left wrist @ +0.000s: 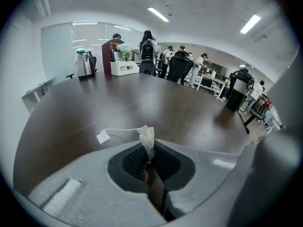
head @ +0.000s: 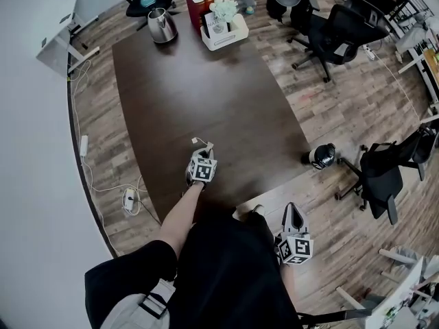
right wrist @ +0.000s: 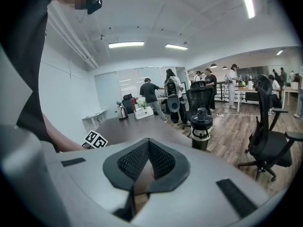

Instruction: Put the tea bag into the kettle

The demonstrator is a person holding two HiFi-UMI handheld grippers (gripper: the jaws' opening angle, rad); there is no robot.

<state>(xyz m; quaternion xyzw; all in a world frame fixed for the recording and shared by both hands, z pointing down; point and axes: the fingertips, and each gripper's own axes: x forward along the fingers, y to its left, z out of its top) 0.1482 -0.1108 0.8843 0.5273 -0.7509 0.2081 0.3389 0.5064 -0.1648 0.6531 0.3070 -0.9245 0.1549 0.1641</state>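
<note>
The tea bag (left wrist: 147, 137) is pinched between the pads of my left gripper (left wrist: 149, 151), which is shut on it. Its string runs left to a white paper tag (left wrist: 103, 136) lying on the dark table (left wrist: 156, 98). In the head view the left gripper (head: 204, 151) is low over the near part of the table, with the tea bag (head: 205, 144) at its tip. The steel kettle (head: 162, 26) stands at the table's far end, far from both grippers, and shows small in the left gripper view (left wrist: 85, 64). My right gripper (head: 293, 214) hangs off the table's near right side, shut on nothing (right wrist: 148, 151).
Beside the kettle are a white box with flowers (head: 223, 27) and red books (head: 199, 1). A black bottle (head: 322, 155) stands by the table's right corner. Office chairs (head: 336, 36) and people stand beyond the table. Cables and a power strip (head: 129, 199) lie on the floor at left.
</note>
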